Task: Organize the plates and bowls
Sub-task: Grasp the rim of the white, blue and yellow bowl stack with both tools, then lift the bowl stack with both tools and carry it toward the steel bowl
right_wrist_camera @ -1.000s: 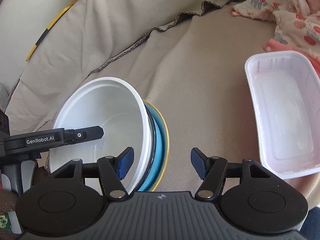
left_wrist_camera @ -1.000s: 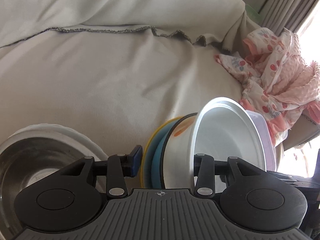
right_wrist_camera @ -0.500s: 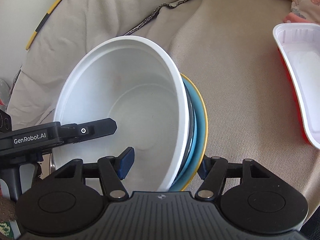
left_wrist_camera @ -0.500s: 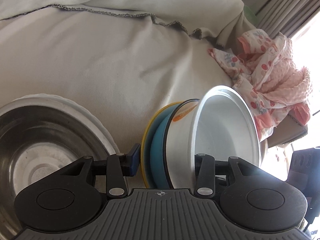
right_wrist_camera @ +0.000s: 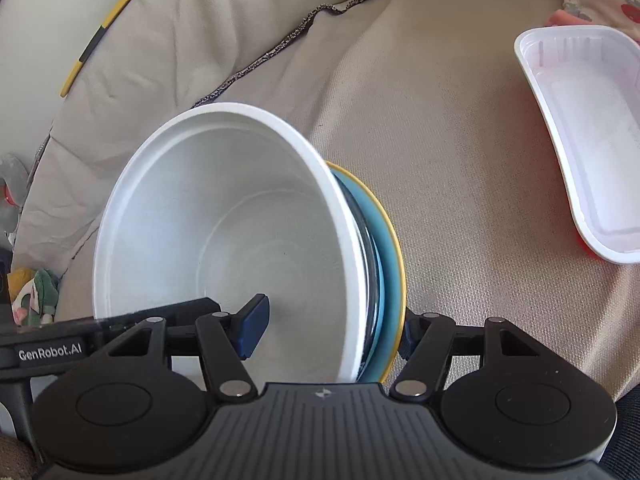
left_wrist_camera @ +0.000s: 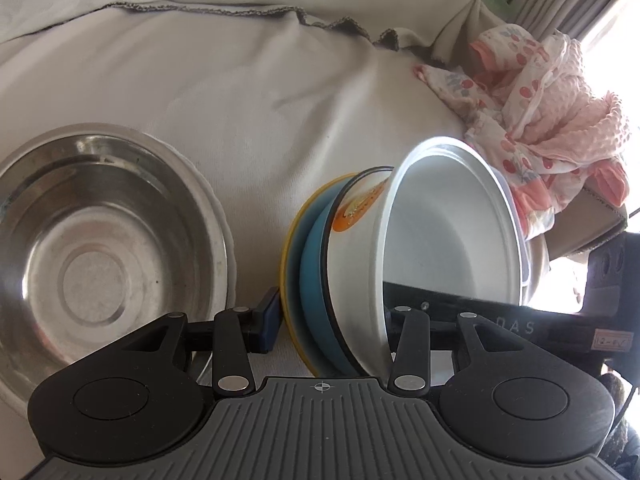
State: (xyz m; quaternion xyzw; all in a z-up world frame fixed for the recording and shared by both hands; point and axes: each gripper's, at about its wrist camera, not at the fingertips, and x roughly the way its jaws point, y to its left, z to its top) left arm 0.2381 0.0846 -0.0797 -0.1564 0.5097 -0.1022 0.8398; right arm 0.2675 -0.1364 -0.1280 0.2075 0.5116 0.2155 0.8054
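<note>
- Left gripper point(left_wrist_camera: 330, 322), lower centre of its frame, is clamped across a tilted nested stack: yellow plate point(left_wrist_camera: 289, 256), blue plate point(left_wrist_camera: 314, 276), a bowl with an orange print point(left_wrist_camera: 356, 240), white bowl point(left_wrist_camera: 448, 232) innermost
- Right gripper point(right_wrist_camera: 332, 330) also straddles the stack; one pad sits inside the white bowl point(right_wrist_camera: 224, 232), the other behind the yellow plate point(right_wrist_camera: 394, 248); contact cannot be judged
- Steel bowl point(left_wrist_camera: 92, 248) lies at left on the beige cloth point(left_wrist_camera: 248, 80)
- White tray point(right_wrist_camera: 592, 136) rests at right; pink fabric point(left_wrist_camera: 540, 112) lies upper right

Brushed, shiny metal bowl point(left_wrist_camera: 92, 248); smooth matt white bowl point(right_wrist_camera: 224, 240); woven beige cloth cover point(right_wrist_camera: 440, 140); glossy plastic tray point(right_wrist_camera: 592, 152).
</note>
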